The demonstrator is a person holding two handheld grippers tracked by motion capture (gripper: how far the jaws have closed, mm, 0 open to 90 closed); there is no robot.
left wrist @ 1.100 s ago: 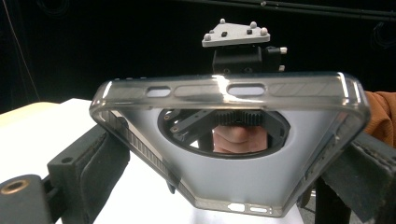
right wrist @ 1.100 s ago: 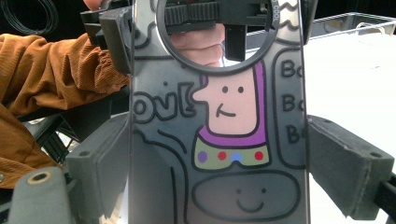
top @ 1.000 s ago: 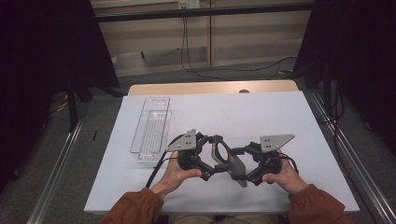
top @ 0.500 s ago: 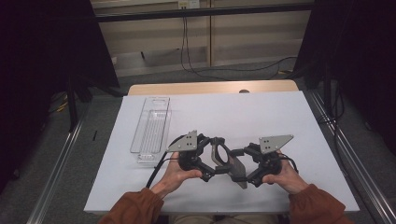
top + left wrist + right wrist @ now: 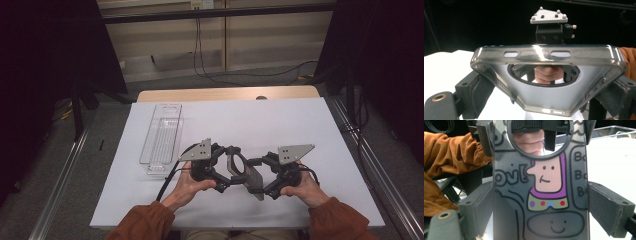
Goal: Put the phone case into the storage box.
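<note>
A translucent phone case [image 5: 244, 172] with a round ring opening hangs above the white tabletop [image 5: 280, 122], between the two hands. My left gripper [image 5: 226, 169] is shut on one end of it and my right gripper [image 5: 261, 178] on the other. In the left gripper view the case [image 5: 549, 100] lies crosswise, its side edges against both pads, with the right gripper's grey plate [image 5: 548, 15] behind it. In the right gripper view the case [image 5: 541, 195] stands lengthwise and carries a cartoon drawing of a face; my right gripper [image 5: 541, 212] clamps its long edges.
A clear plastic tray [image 5: 162, 135] lies on the left part of the white surface, also seen as a tray corner [image 5: 614, 130] in the right gripper view. A wooden table edge [image 5: 225, 94] runs behind. Metal rails flank the table; orange sleeves [image 5: 145, 225] enter from below.
</note>
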